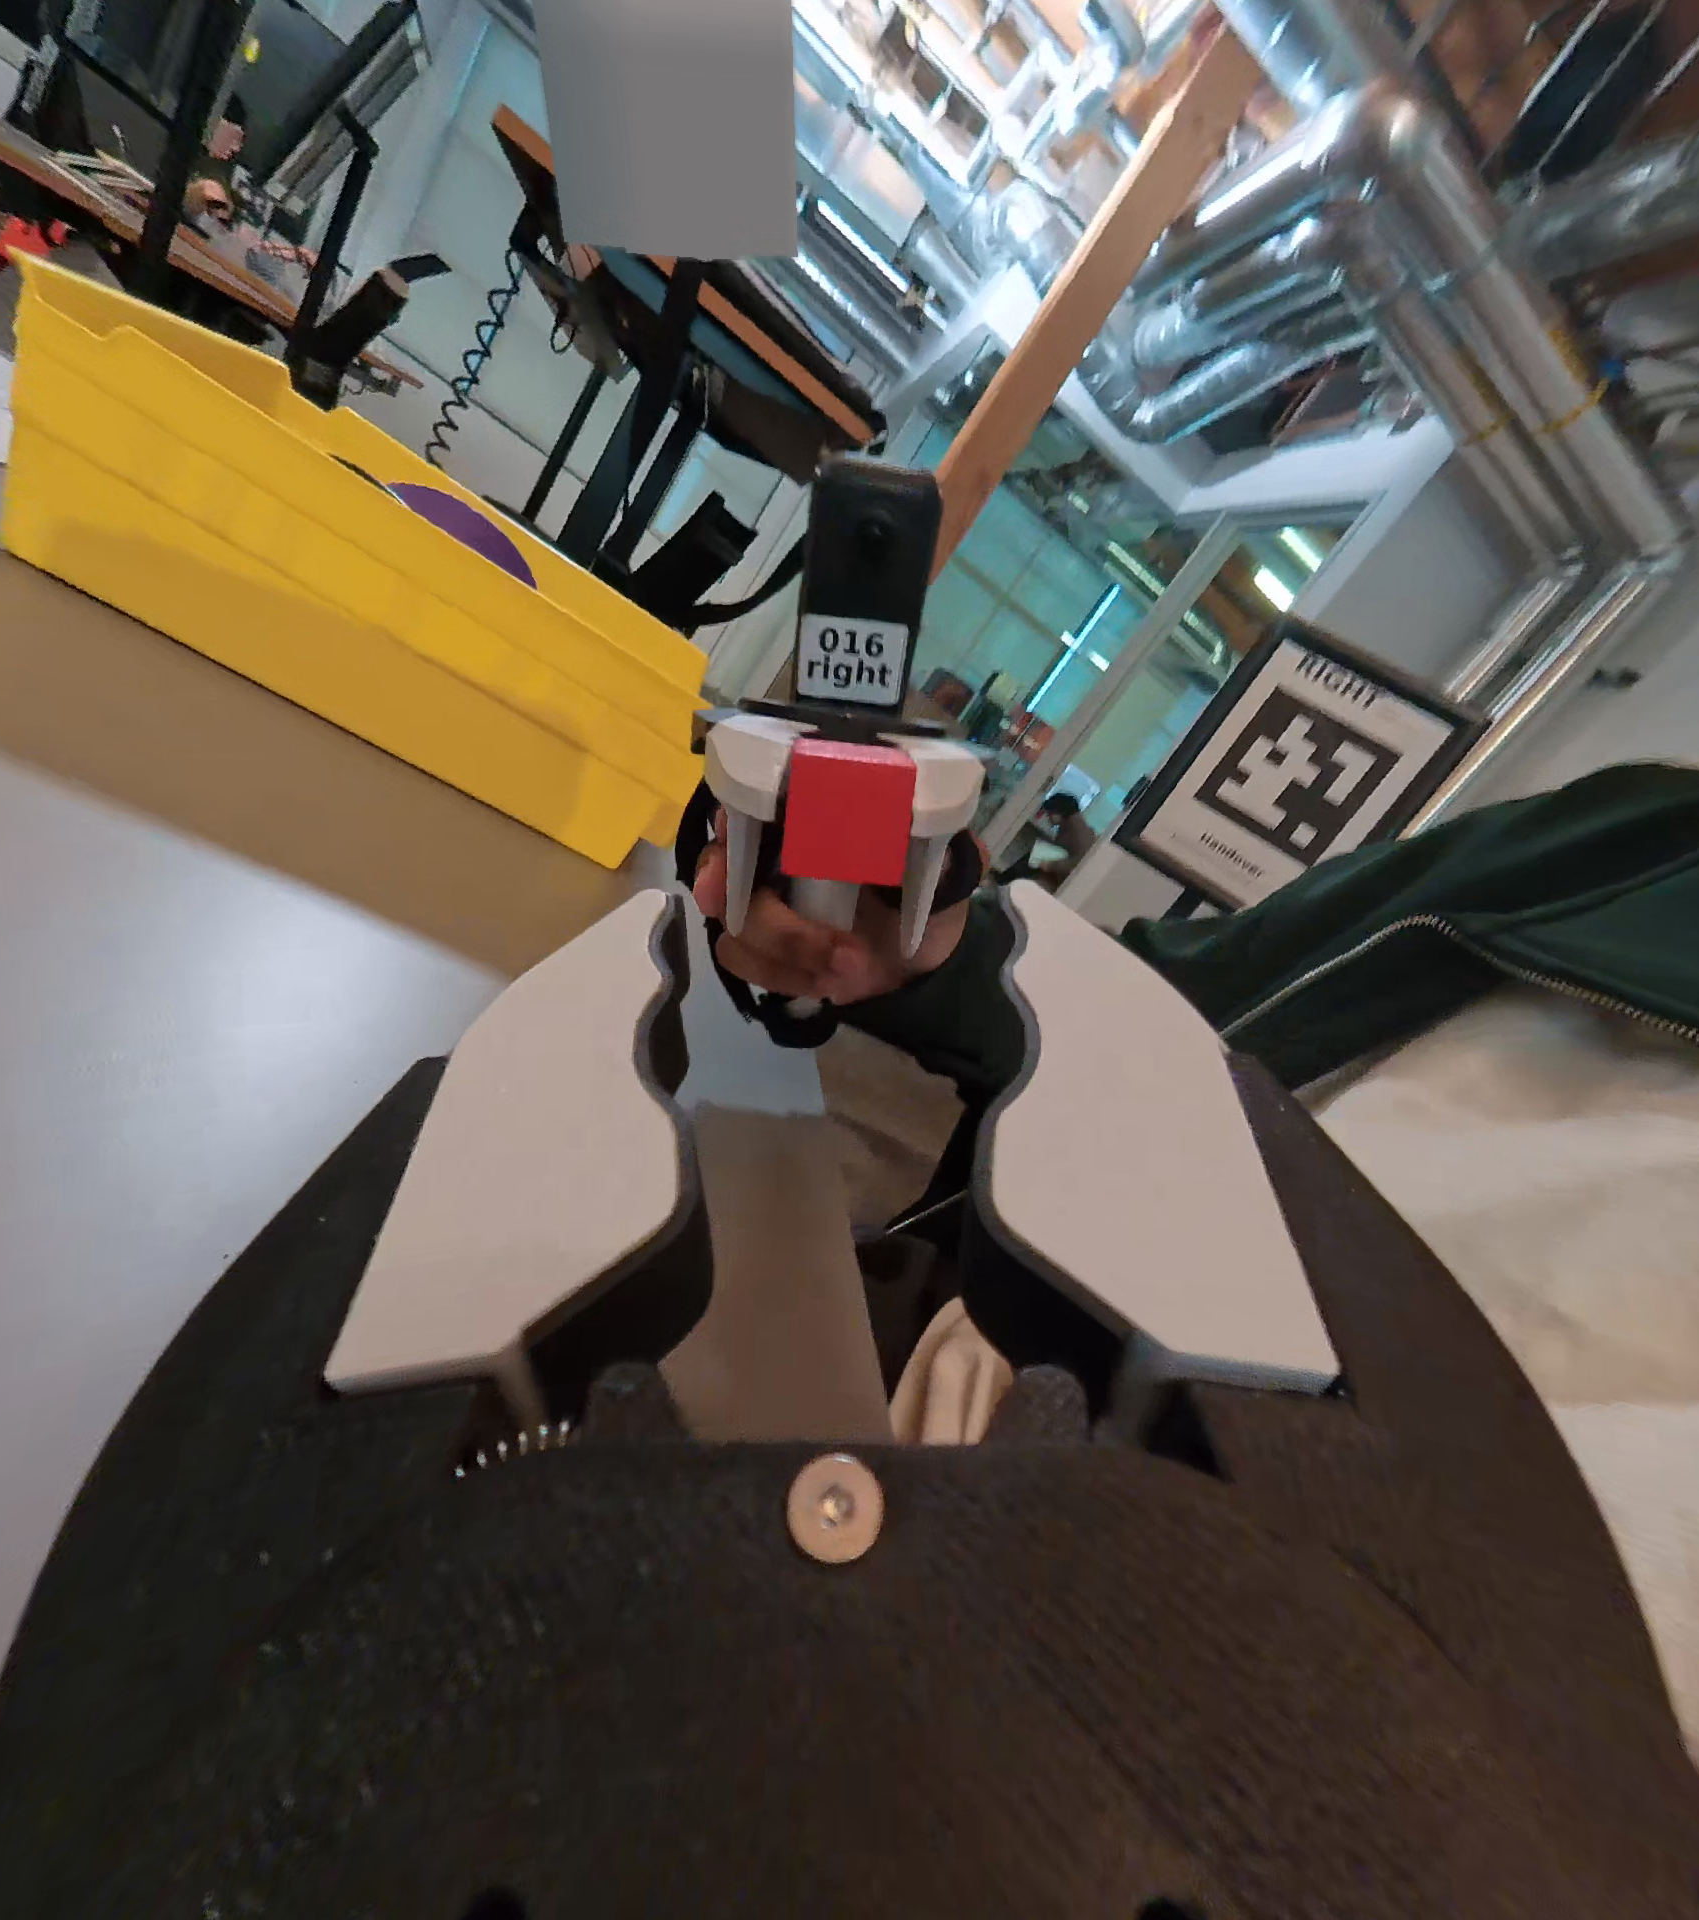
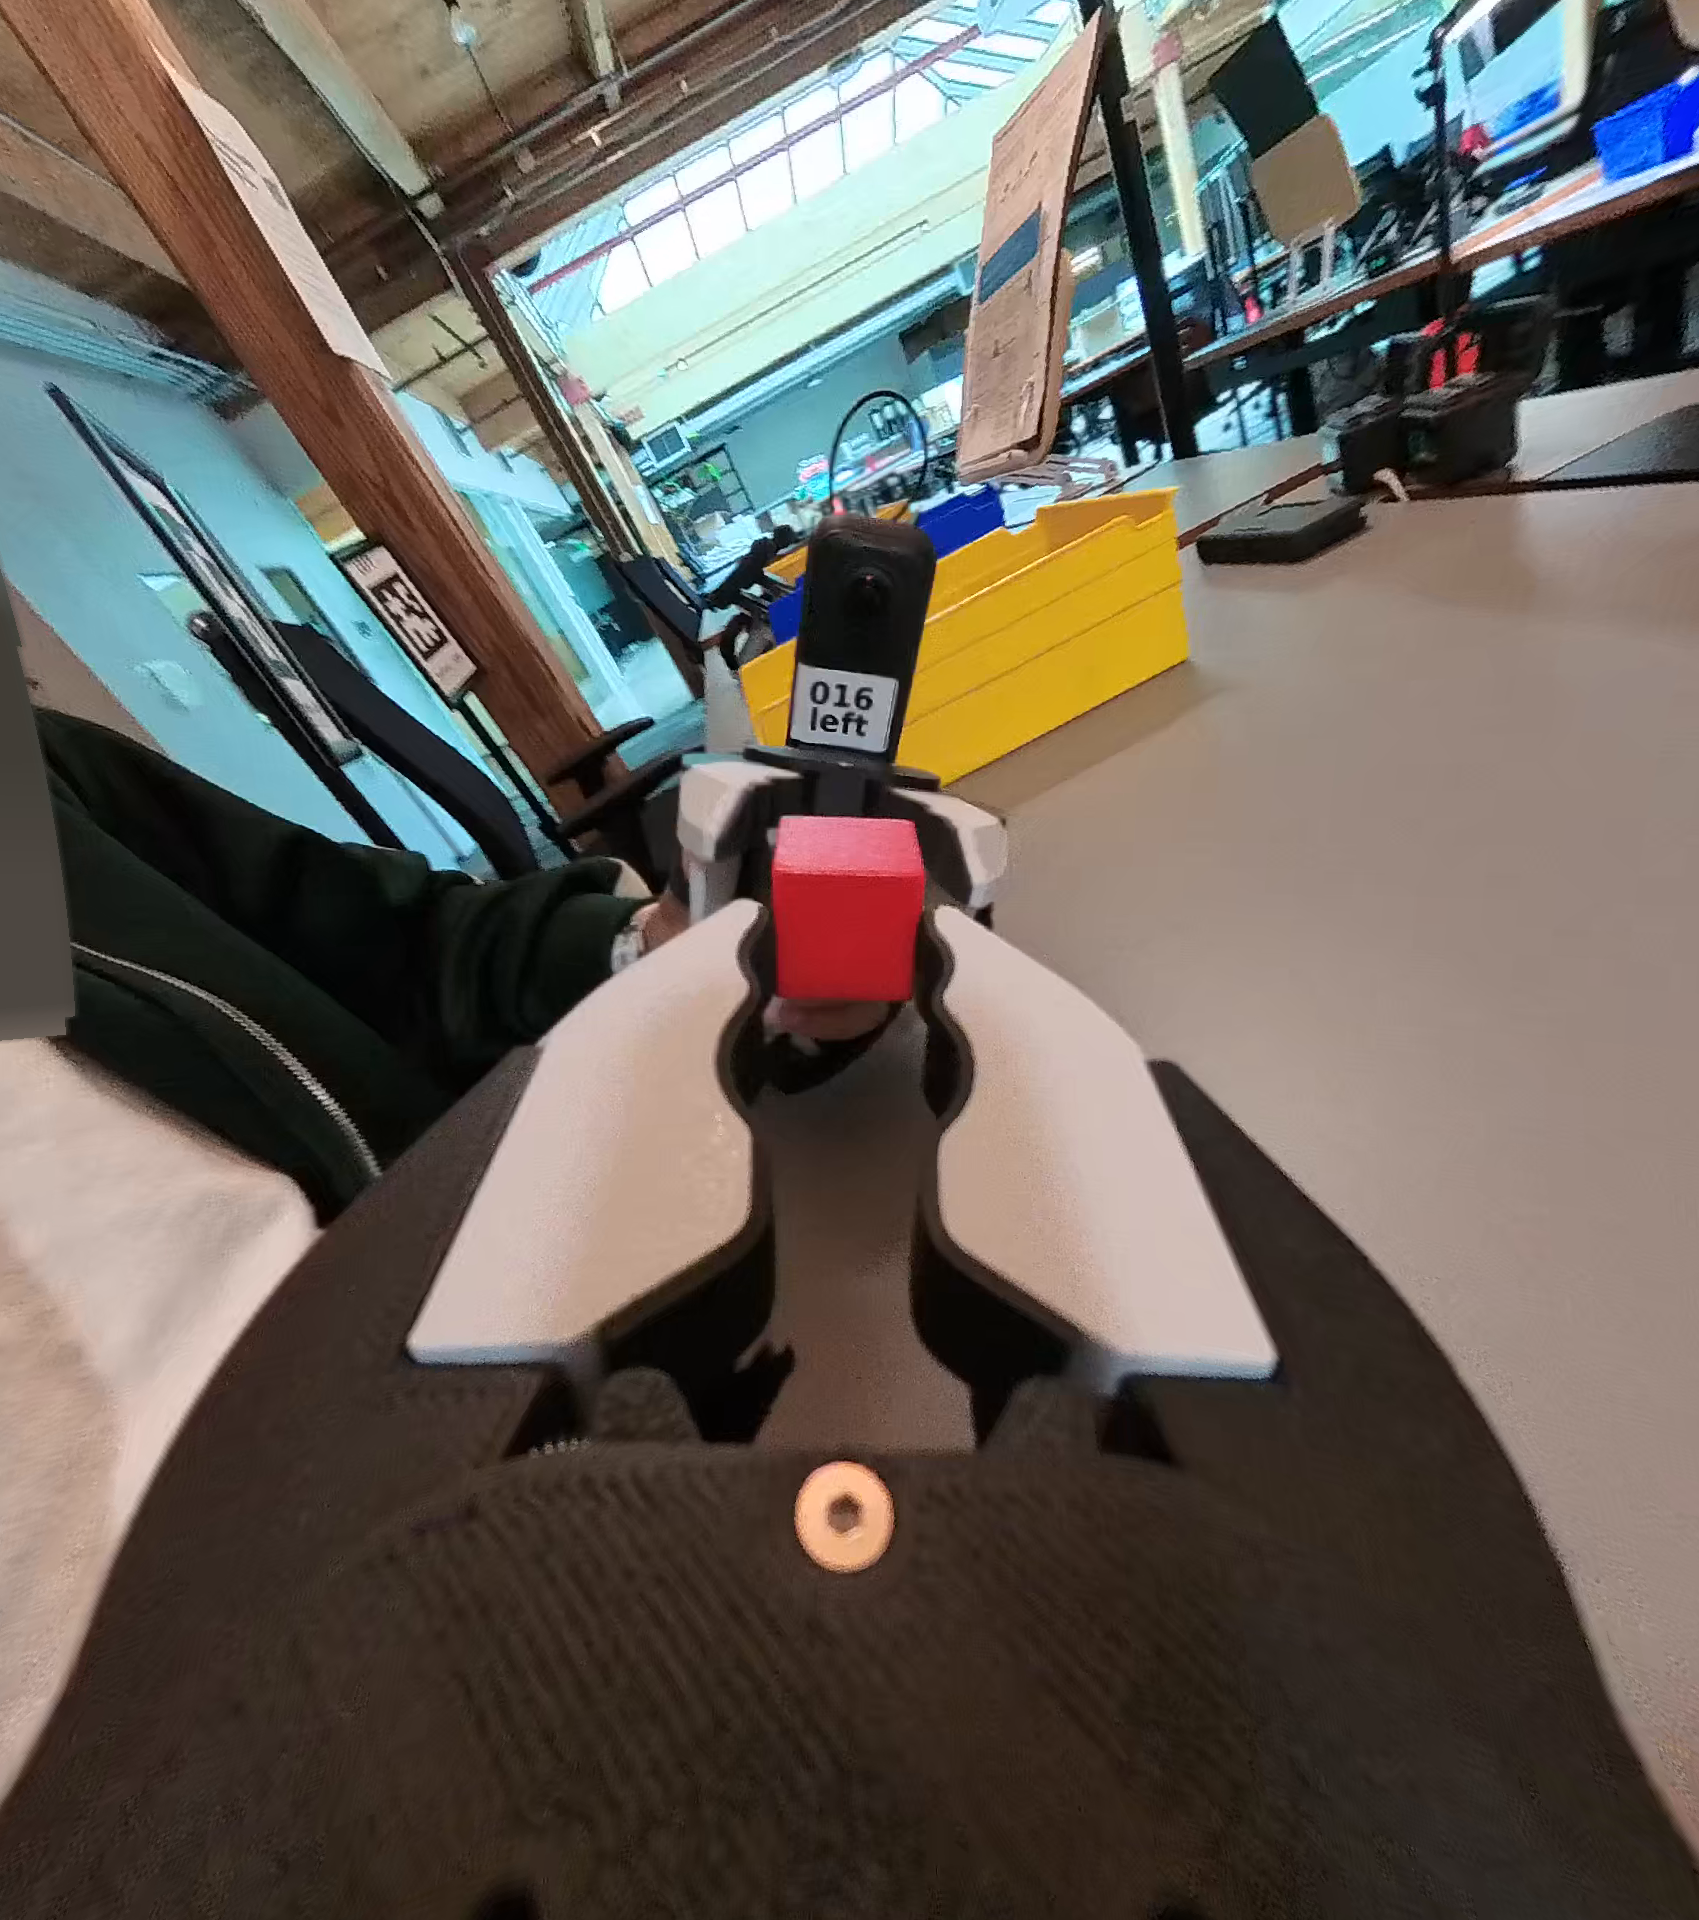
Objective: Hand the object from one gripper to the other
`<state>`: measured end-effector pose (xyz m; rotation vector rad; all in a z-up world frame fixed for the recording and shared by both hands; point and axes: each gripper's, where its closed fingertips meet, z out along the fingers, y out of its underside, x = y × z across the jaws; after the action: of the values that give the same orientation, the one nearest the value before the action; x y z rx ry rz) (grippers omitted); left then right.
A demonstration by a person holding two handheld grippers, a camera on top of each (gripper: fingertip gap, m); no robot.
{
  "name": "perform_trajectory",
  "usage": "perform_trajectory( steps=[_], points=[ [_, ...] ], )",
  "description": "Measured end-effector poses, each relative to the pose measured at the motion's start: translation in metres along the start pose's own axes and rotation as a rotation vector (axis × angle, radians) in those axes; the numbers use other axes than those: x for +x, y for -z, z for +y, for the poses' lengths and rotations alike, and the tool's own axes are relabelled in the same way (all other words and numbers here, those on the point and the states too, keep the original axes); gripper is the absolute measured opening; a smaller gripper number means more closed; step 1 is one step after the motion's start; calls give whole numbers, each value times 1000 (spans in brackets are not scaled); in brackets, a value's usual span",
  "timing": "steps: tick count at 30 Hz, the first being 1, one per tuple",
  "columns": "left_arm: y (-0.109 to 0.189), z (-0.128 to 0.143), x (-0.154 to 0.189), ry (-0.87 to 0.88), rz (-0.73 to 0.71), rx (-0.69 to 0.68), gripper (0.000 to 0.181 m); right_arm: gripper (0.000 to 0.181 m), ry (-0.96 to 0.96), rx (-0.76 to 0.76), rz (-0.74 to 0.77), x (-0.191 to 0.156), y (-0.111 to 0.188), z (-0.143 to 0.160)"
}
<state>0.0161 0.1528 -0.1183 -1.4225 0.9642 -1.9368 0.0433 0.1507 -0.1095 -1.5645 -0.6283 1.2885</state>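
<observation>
At the centre of the right wrist view, I find the small red wooden-looking cube (image 2: 846,906) clamped between the tips of my right gripper (image 2: 843,940), its white fingers closed against the cube's two side faces. The same cube shows at mid-frame in the left wrist view (image 1: 847,809), held up off the pale grey table (image 1: 149,987) and facing my left gripper (image 1: 840,940). That left gripper stands released, its white fingers spread wide with nothing between them, and a clear gap separates its tips from the cube. In the right wrist view it appears just behind the cube (image 2: 840,831), lined up head-on with the holder. A yellow plastic bin (image 1: 305,582) sits on the table in the upper left of the left wrist view, apart from the exchange. My assessment: pickup and presentation are done, alignment looks sound, and the transfer itself is outstanding. Remaining are the final approach, the left claw closing on the free faces, and the right letting go.
</observation>
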Motion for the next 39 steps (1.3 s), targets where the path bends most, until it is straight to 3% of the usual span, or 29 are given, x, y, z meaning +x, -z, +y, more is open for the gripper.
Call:
perform_trajectory(
  steps=[6, 27, 33, 39],
  points=[
    [-8, 17, 5, -80, -3, -113, 49, 26, -77, -9, -55, -4, -4, 4],
    [-11, 21, 8, -108, -18, -142, 28, 26, -18, -56, -51, -9, -17, 17],
    [-9, 16, 8, -77, -14, -114, 28, 71, 85, 61, 62, 5, -13, 0],
    [-7, 14, 6, -27, -5, -94, 28, 88, 298, 127, 119, 1, -8, -14]
  ],
)
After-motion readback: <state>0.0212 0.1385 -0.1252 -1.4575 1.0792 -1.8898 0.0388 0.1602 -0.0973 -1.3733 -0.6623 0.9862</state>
